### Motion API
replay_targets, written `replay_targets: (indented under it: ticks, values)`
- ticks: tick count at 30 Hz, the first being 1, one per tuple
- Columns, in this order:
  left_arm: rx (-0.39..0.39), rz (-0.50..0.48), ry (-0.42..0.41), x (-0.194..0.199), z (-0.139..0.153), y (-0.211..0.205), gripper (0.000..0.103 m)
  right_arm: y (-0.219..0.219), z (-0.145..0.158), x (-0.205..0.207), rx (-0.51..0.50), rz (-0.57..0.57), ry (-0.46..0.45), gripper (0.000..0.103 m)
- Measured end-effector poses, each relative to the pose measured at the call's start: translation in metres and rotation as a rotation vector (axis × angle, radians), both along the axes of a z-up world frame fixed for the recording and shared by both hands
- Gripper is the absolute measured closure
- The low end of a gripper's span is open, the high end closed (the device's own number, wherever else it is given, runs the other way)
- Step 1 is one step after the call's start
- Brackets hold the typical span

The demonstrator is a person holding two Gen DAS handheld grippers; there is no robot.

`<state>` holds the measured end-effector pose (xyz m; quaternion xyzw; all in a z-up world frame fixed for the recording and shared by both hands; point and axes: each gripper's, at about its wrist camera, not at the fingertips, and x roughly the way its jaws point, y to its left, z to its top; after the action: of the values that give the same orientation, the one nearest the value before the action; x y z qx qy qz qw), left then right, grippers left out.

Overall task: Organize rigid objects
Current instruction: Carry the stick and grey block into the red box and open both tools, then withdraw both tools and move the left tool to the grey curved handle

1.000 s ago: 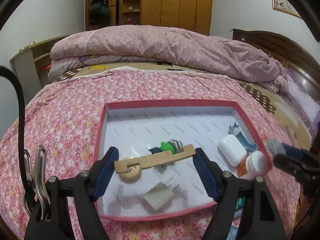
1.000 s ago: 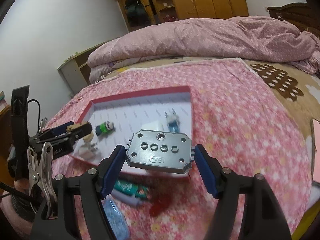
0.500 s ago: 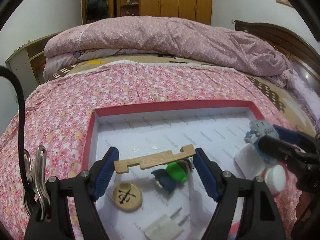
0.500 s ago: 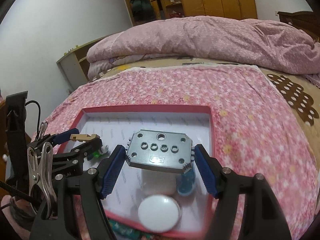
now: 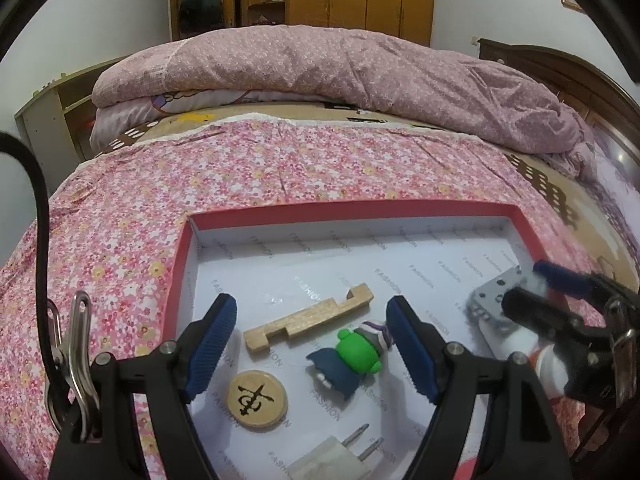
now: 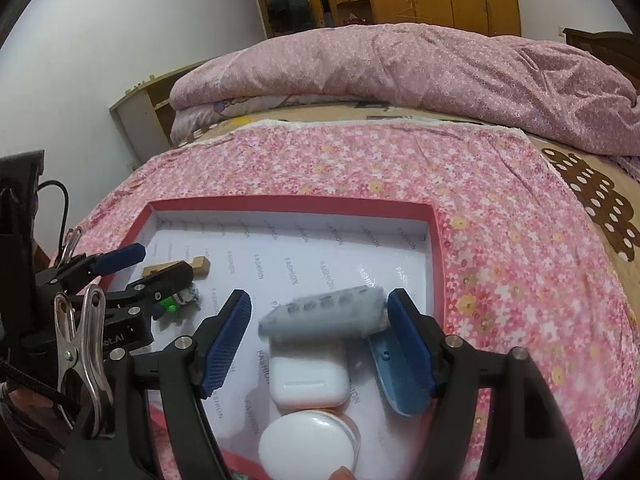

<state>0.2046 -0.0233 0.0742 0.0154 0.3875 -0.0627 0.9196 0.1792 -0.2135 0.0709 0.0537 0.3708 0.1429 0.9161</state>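
Both grippers angle steeply down over a red-rimmed tray (image 5: 180, 280) that sits on a pink floral bedspread (image 5: 120, 216). The left gripper (image 5: 312, 344) hangs above the tray's left half with its 2 blue pads spread wide and nothing pinched; the wooden notched bar (image 5: 310, 322) lies flat on the white liner between them, clear of both pads. Just beside it are a green toy figure (image 5: 356, 354), a round wooden disc (image 5: 257, 399) and a white plug (image 5: 332, 464). The right gripper (image 6: 318, 338) hovers over the tray's right half, jaws apart; the grey perforated block (image 6: 324, 316) appears blurred between them, near the right pad, and I cannot tell whether it touches. Below it sit a white case (image 6: 308, 378), a round white lid (image 6: 306, 446) and a blue piece (image 6: 390, 380).
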Motion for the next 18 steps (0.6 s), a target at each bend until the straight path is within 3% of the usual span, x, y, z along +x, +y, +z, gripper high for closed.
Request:
replay_targets:
  ticks: [18]
  values:
    - [-0.020,-0.020,-0.036,-0.072,0.026,-0.005,0.022,-0.018,0.023,-0.065,0.053,-0.032,-0.035,0.030]
